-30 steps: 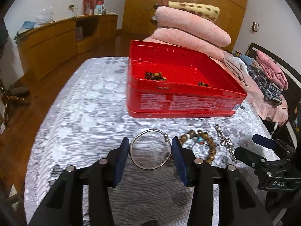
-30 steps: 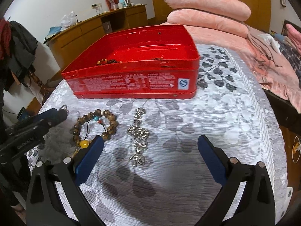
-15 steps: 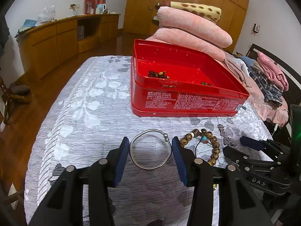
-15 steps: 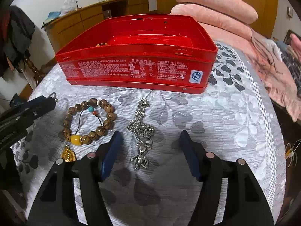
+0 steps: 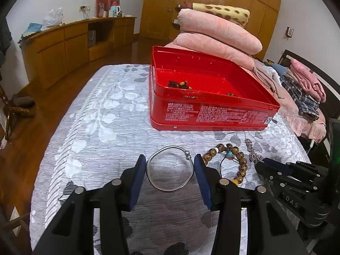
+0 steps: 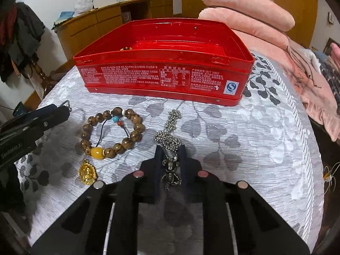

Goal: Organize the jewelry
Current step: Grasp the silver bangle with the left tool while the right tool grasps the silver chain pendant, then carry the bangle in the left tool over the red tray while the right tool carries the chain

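Note:
A red tin box stands open on the table with some beads inside; it also shows in the right wrist view. My left gripper holds a silver bangle between its blue pads, resting on the cloth. My right gripper has closed around the silver chain necklace at its pendant. A wooden bead bracelet with a gold charm lies between the two grippers.
The table wears a grey-white leaf-pattern cloth. Pink folded bedding and a bed lie behind and to the right. A wooden sideboard stands at the left. The table's right edge is close.
My right gripper moved forward over the chain necklace and closed on its pendant end. The left gripper stayed around the bangle, almost unmoved.

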`<state>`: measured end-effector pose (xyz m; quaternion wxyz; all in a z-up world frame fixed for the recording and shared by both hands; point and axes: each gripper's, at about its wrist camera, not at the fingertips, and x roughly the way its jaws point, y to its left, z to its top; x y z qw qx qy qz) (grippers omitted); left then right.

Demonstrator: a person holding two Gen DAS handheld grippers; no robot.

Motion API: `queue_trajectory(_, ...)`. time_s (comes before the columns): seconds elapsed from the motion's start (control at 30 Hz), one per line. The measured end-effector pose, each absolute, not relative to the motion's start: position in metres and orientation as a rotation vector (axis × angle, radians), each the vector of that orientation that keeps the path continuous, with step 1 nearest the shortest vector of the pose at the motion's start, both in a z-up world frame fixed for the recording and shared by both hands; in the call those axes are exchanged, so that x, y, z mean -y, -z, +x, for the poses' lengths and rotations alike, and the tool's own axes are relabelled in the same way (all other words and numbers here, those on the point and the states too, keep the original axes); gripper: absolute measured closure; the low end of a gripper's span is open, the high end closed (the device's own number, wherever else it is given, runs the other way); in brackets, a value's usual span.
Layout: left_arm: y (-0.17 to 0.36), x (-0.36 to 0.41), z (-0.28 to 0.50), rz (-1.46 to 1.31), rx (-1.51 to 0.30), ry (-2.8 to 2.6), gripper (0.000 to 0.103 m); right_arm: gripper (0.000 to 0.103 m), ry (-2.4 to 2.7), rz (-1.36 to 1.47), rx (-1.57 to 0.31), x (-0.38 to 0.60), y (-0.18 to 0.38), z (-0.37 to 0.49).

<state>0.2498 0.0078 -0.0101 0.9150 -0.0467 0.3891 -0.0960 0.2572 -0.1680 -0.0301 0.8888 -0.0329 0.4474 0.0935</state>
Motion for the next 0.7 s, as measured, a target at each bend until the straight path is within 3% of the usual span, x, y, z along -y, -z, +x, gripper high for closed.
queue_trajectory(0.7, -0.012, -0.001, 0.224, -0.068, -0.752, 0.212, 0.056, 0.088, -0.210, -0.004, -0.867, 0.182, -0.004, 0.225)
